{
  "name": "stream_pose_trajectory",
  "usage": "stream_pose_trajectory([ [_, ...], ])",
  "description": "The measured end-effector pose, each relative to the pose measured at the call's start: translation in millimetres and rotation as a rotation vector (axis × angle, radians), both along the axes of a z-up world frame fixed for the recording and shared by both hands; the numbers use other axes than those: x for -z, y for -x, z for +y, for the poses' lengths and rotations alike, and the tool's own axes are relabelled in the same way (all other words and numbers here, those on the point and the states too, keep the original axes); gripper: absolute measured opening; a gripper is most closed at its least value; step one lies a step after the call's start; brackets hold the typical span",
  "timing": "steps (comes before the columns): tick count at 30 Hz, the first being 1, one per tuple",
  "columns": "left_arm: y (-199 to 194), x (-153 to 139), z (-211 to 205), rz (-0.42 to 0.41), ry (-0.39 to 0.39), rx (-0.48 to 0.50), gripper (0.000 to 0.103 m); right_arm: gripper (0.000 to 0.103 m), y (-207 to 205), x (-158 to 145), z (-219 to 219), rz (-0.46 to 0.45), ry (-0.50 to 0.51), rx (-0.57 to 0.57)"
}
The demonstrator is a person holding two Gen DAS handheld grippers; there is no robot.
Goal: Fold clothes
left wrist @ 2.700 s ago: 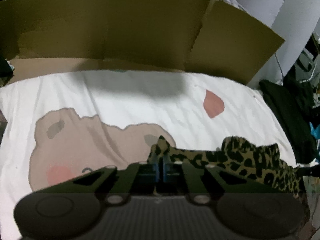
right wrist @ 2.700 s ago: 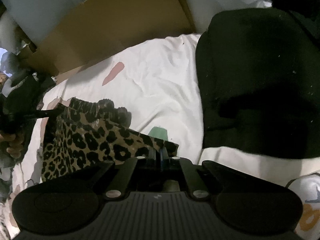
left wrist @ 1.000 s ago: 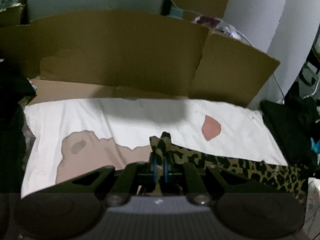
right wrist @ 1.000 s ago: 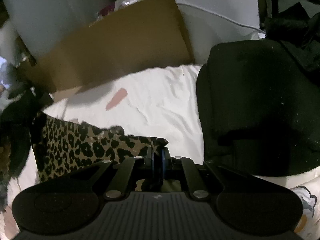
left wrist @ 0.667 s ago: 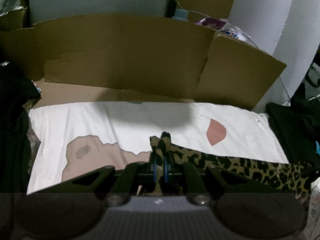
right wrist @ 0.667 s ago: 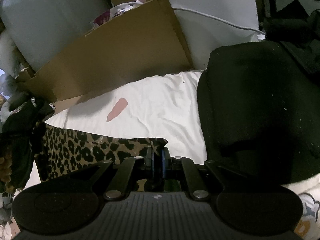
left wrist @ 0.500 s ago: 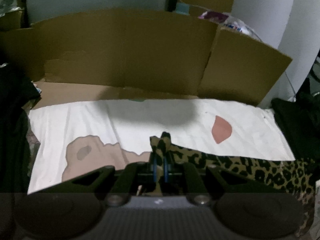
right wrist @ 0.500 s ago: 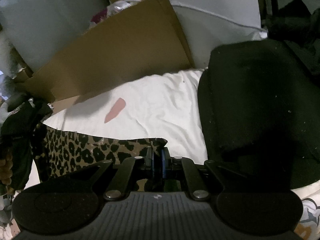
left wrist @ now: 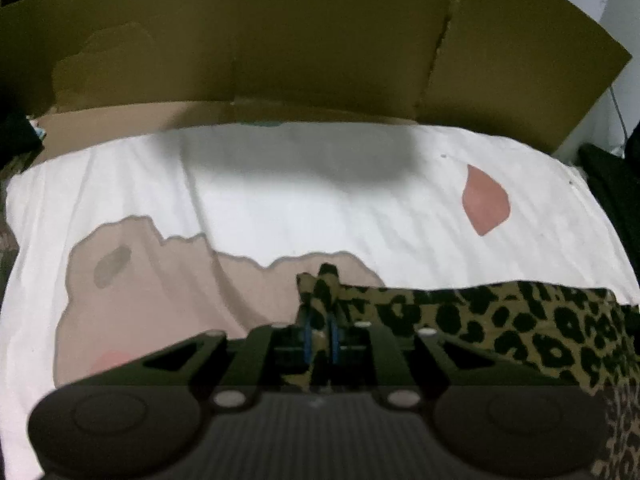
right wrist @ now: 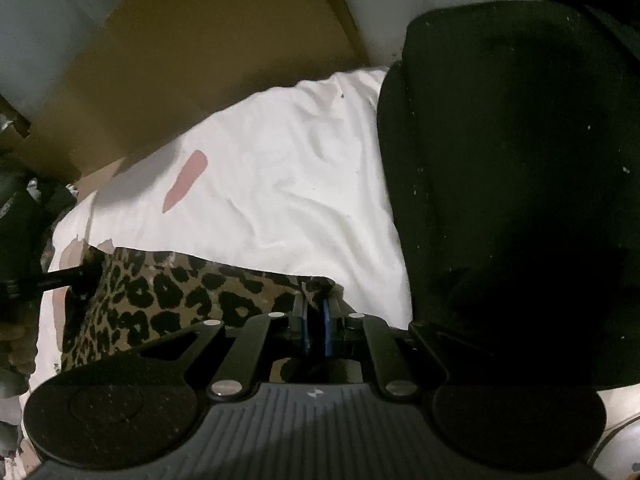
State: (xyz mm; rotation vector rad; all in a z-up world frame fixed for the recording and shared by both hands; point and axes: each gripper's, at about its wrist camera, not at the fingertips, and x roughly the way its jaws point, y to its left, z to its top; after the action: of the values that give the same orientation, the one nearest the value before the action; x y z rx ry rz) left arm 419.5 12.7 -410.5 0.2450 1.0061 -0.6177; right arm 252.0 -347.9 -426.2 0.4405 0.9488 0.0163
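A leopard-print garment (left wrist: 520, 320) is stretched between my two grippers, low over a white bedsheet (left wrist: 300, 200) with a beige bear print. My left gripper (left wrist: 318, 328) is shut on the garment's left corner, which sticks up between the fingertips. My right gripper (right wrist: 314, 316) is shut on the garment's right corner; the garment (right wrist: 168, 292) runs off to the left there. The left gripper shows as a dark bar at the left edge of the right wrist view (right wrist: 60, 276). The garment's lower part is hidden behind the gripper bodies.
A brown cardboard sheet (left wrist: 280, 40) stands along the far edge of the bed; it also shows in the right wrist view (right wrist: 192, 60). A large black garment pile (right wrist: 520, 180) lies close on the right. Dark clutter (right wrist: 20, 220) sits at the left.
Both grippers have come down and forward towards the sheet with the garment held taut between them. The cardboard and sheet now fill more of both views. Both grips are unchanged.
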Motion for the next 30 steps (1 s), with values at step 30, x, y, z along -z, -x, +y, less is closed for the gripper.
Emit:
stream_pose_trajectory([
  [30,102,-28,-72,-0.083,0.111,0.286,0.032,0.022,-8,-15,104,-0.187,0.120,-0.275],
])
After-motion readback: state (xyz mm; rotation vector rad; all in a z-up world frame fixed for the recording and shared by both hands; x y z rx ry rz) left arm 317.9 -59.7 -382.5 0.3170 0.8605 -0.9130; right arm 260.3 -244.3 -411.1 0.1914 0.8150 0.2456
